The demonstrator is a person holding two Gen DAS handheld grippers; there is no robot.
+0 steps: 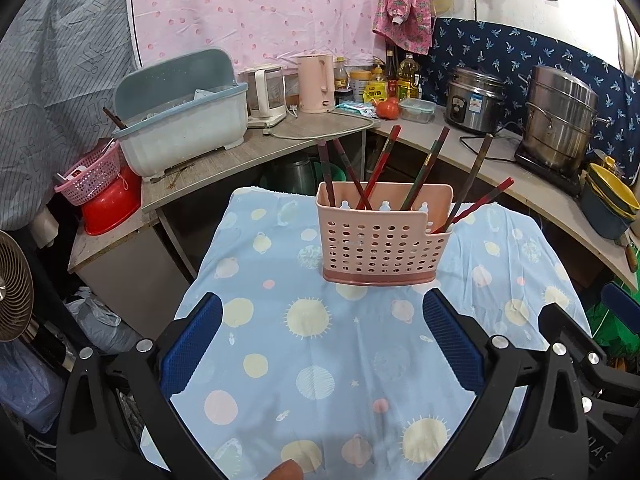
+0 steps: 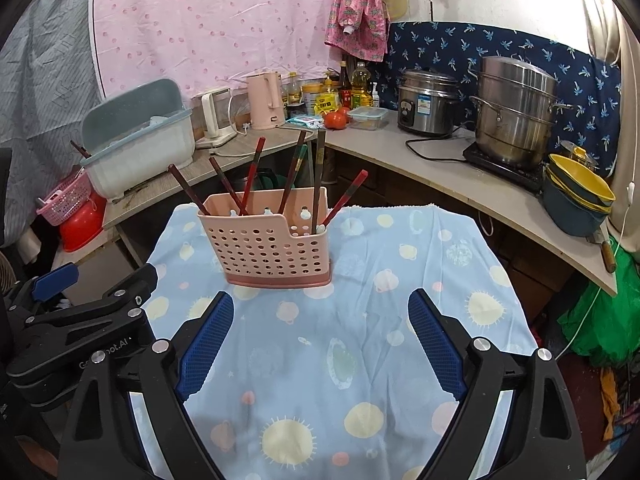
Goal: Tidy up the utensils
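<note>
A pink perforated utensil holder [image 1: 382,236] stands upright on a table covered with a light blue patterned cloth [image 1: 320,360]. Several dark red chopsticks [image 1: 424,168] stand in it, leaning apart. It also shows in the right wrist view [image 2: 268,244], with its chopsticks [image 2: 320,176]. My left gripper [image 1: 322,312] is open and empty, a short way in front of the holder. My right gripper [image 2: 322,310] is open and empty, in front of the holder and slightly to its right. The left gripper's body shows at the left of the right wrist view [image 2: 80,320].
Behind the table runs a counter [image 1: 460,148] with a blue dish drainer [image 1: 180,124], kettles [image 1: 316,80], bottles, a rice cooker [image 1: 474,100], a steel steamer pot [image 1: 560,120] and stacked bowls [image 1: 608,200]. A pink basket [image 1: 92,176] and red basin stand at left.
</note>
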